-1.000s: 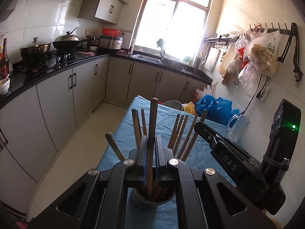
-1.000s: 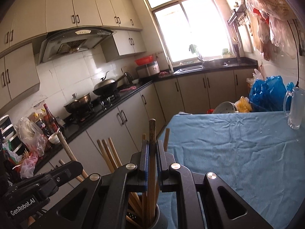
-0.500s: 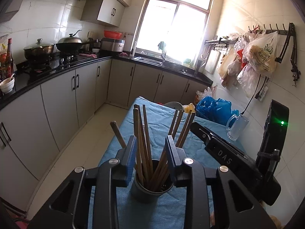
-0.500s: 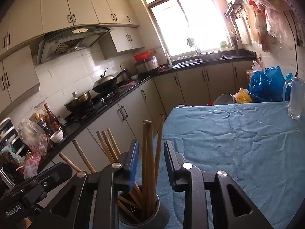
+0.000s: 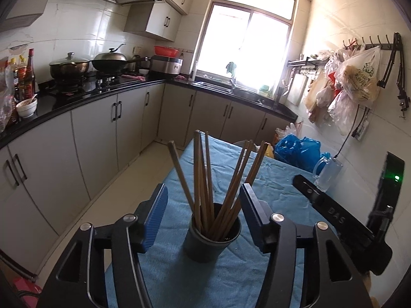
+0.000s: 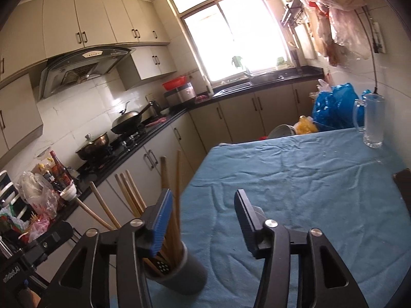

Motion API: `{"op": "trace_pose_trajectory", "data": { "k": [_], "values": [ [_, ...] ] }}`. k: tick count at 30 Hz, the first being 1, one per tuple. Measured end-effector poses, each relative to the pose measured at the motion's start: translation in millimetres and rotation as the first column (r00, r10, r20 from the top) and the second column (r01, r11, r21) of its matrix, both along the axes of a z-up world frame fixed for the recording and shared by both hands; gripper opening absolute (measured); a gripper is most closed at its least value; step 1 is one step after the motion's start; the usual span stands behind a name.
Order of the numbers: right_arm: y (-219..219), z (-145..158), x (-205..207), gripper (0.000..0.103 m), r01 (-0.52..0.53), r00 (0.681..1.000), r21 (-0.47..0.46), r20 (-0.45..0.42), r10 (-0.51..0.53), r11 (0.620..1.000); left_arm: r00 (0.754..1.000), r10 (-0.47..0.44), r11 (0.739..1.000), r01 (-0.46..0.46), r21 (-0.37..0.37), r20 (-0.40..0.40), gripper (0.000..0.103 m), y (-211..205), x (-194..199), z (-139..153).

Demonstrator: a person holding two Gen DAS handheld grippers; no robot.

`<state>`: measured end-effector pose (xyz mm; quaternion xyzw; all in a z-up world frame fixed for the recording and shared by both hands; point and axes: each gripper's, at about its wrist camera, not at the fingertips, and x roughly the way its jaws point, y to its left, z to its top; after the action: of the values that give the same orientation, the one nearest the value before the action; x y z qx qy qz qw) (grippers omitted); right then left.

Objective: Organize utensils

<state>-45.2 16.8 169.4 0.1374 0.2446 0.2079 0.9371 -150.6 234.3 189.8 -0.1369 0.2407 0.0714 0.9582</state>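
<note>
On the blue tablecloth [image 5: 272, 187], near the table's left edge, a dark round holder [image 5: 212, 238] keeps a bundle of wooden chopsticks [image 5: 203, 179] standing, long axes near upright and fanning out at the tips. The left gripper [image 5: 204, 213] has its jaws spread with nothing between them, the holder dead ahead. The right gripper [image 6: 203, 218], also spread and holding nothing, has the holder off to its left, so the left hand looks better placed.

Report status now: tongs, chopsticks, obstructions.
Left tongs open, right tongs open, both empty. Chopsticks upright in holder on blue cloth. Nothing obstructing.
</note>
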Motion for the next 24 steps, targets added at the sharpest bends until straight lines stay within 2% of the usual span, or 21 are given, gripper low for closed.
{"op": "trace_pose_trajectory", "data": {
  "k": [2, 8, 12, 18, 24],
  "values": [
    [-4, -3, -6, 0.057, 0.013, 1.000, -0.016, -0.002, -0.013, 1.000, 1.000, 0.020, 1.000, -0.020, 0.024, 0.000, 0.060, -4, -3, -2],
    [-16, -16, -22, 0.059, 0.034, 0.999, -0.032, -0.024, -0.035, 0.999, 0.994, 0.097, 0.989, -0.101, 0.110, 0.043, 0.084, -18, -20, -6],
    [-21, -22, -32, 0.059, 0.038, 0.999, -0.044, -0.033, -0.039, 0.998, 0.978, 0.173, 0.960, -0.193, 0.201, 0.113, 0.095, -30, -35, -3],
    [-25, -26, -45, 0.059, 0.040, 0.999, -0.053, -0.031, -0.041, 0.998, 0.940, 0.253, 0.912, -0.311, 0.269, 0.229, 0.103, -42, -58, 9],
    [-27, -27, -58, 0.062, 0.037, 0.999, -0.064, -0.019, -0.038, 0.997, 0.920, 0.270, 0.891, -0.350, 0.288, 0.284, 0.103, -54, -74, 20]
  ]
}}
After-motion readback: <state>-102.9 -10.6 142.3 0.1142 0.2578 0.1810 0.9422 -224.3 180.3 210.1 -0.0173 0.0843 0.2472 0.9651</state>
